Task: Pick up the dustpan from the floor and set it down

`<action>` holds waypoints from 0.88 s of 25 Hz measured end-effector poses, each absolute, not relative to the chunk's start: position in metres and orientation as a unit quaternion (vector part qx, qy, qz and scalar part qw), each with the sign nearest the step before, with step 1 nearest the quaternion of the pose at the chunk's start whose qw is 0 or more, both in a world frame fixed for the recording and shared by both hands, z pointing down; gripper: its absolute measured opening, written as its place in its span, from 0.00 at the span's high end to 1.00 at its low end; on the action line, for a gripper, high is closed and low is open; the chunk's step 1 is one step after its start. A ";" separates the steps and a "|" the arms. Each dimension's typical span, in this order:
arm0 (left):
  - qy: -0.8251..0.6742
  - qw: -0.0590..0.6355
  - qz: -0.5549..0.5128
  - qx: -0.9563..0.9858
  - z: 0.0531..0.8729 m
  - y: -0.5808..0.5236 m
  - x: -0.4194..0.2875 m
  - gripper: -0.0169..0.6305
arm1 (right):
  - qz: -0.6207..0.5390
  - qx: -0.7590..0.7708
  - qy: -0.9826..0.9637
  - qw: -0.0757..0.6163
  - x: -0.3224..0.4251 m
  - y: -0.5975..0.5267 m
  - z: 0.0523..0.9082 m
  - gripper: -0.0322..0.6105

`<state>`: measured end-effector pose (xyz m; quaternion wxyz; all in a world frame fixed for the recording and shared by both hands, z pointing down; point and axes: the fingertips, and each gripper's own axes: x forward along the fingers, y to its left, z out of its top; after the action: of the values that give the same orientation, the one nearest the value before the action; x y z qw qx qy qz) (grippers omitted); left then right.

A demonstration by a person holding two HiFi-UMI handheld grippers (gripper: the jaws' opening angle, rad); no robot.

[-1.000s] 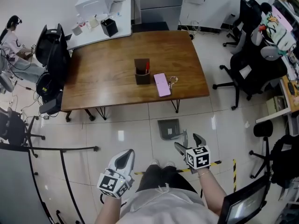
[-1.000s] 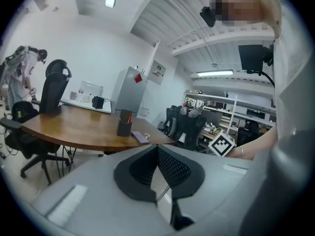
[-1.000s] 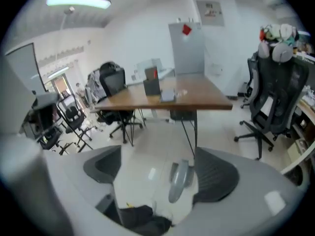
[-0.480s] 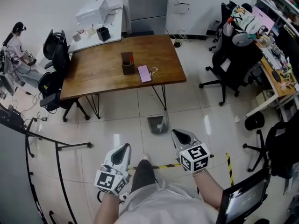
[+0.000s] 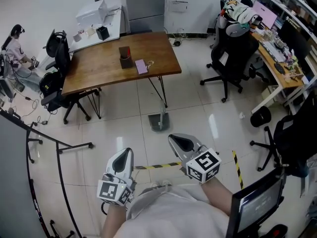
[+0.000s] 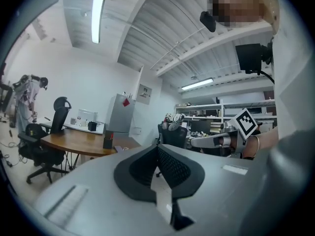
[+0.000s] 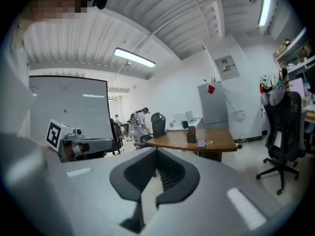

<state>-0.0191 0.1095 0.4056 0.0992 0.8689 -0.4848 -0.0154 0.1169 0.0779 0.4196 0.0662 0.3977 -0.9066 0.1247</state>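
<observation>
The left tool [image 5: 124, 155] is closed: in the left gripper view its two jaws [image 6: 157, 147] meet at the tips with nothing between them. The right tool [image 5: 176, 139] is closed as well, and the right gripper view shows its jaws [image 7: 157, 152] pressed together and empty. Neither tool touches anything; both are held out in front of the person's body, above the floor [image 5: 198, 118].

The dustpan [image 5: 158, 122] sits on the floor just in front of the near edge of the wooden bench [image 5: 99, 68], by the bench's right-hand legs. It lies well apart from both tools, beyond them on the bench side, a little nearer the right tool than the left. A strip of striped tape [image 5: 158, 165] on the floor crosses between the two tools, farther from the bench than the dustpan.

A second ago the right tool's jaws stood apart just beside the dustpan; now they are shut and clear of it. Both tools have drawn away from the bench, and the dustpan stays on the floor in front of it.
</observation>
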 end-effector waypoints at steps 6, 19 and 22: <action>-0.488 0.096 -0.024 0.868 0.396 0.115 -0.033 0.95 | 0.108 0.400 -0.909 0.045 0.098 0.090 0.396 0.95; -0.488 0.088 -0.027 0.868 0.381 0.122 -0.038 0.95 | 0.094 0.382 -0.918 0.052 0.071 0.103 0.394 0.95; -0.491 0.085 -0.029 0.867 0.380 0.121 -0.038 0.95 | 0.090 0.379 -0.919 0.057 0.069 0.102 0.393 0.95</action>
<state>-0.0384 0.1208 0.3799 0.0846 0.8668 -0.4906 -0.0292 0.0694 0.1015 0.3929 0.0570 0.3792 -0.9191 0.0903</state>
